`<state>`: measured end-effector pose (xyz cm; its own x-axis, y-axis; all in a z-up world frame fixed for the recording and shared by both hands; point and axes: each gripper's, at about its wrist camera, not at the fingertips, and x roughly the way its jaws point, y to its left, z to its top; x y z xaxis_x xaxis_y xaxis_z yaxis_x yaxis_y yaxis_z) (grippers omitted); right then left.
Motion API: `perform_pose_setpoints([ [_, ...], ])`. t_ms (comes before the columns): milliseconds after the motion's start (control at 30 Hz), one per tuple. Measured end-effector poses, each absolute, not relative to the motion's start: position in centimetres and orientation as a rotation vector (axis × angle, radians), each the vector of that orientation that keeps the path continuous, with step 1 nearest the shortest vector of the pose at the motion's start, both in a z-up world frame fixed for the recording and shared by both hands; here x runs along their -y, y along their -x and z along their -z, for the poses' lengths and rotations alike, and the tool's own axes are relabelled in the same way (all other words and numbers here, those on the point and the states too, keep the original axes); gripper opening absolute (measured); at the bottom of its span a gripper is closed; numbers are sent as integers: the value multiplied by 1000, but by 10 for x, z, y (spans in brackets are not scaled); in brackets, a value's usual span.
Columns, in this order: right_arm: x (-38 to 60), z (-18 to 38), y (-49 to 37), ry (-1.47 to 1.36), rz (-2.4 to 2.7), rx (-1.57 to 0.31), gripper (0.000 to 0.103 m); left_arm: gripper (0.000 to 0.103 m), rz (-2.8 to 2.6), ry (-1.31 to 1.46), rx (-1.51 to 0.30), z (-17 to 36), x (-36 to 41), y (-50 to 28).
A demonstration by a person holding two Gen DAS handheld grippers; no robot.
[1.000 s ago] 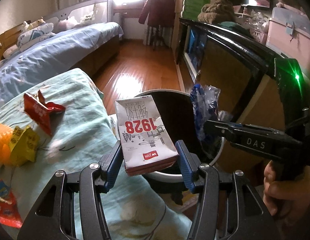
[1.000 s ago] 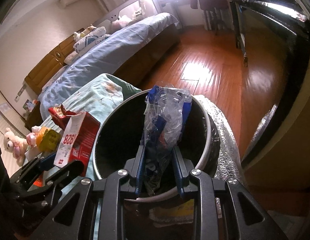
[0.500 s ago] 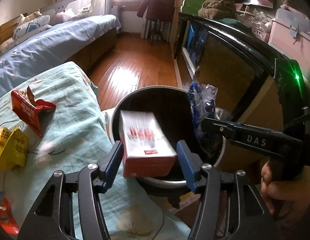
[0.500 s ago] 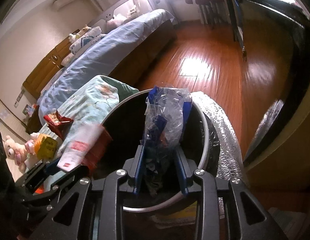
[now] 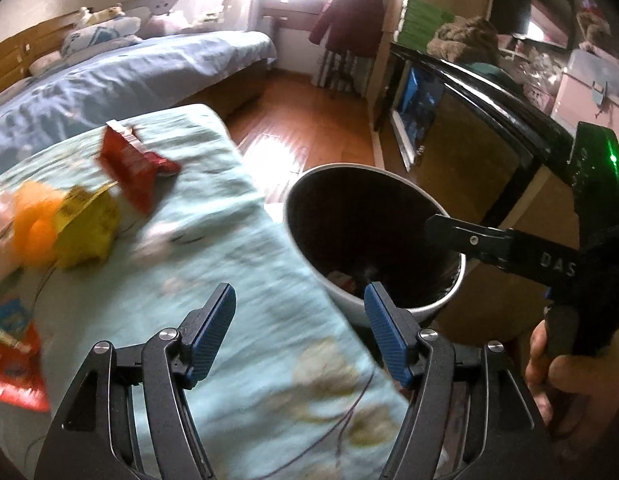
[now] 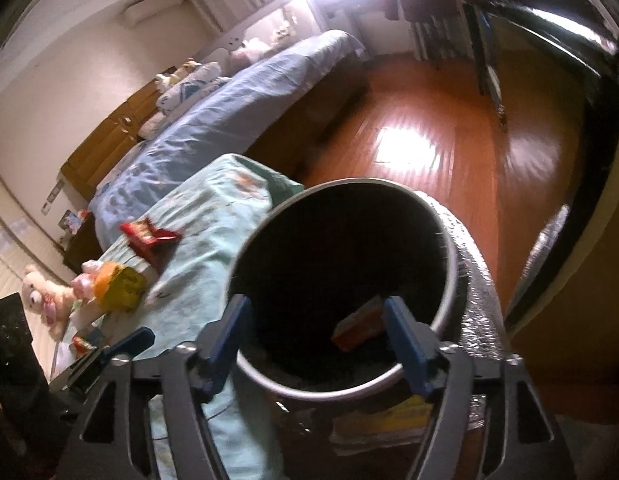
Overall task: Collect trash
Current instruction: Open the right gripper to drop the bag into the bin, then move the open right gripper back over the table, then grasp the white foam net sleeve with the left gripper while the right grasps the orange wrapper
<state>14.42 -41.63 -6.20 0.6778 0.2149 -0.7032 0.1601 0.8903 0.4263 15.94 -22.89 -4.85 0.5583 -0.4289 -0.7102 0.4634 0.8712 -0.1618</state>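
A white round trash bin (image 5: 449, 304) with a dark inside stands beside the bed; it also shows in the right wrist view (image 6: 449, 240). A red carton (image 6: 357, 326) lies inside it. My left gripper (image 5: 299, 328) is open and empty over the bed's edge, next to the bin. My right gripper (image 6: 317, 334) is open and empty over the bin's mouth. On the teal blanket (image 5: 237, 280) lie a red wrapper (image 5: 129, 160), a yellow packet (image 5: 89, 228) and an orange object (image 5: 33, 228).
More wrappers (image 5: 9, 352) lie at the blanket's left edge. A dark cabinet (image 5: 469, 120) stands right of the bin. A silver foil mat (image 6: 477, 300) lies under the bin on the wood floor (image 6: 429, 132). A second bed (image 6: 229, 120) is beyond.
My left gripper opened and the red carton dropped into the bin. My right gripper opened and the blue plastic bag is gone from it. The left gripper swung left toward the blanket.
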Motion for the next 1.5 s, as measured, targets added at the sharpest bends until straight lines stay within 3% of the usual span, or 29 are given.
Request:
perform_pose_setpoints([
  [467, 344, 50, -130, -428, -157, -805, 86, 68, 352, 86, -775, 38, 122, -131],
  [1500, 188, 52, -127, -238, -490, -875, 88, 68, 43, 242, -775, 62, -37, -91],
])
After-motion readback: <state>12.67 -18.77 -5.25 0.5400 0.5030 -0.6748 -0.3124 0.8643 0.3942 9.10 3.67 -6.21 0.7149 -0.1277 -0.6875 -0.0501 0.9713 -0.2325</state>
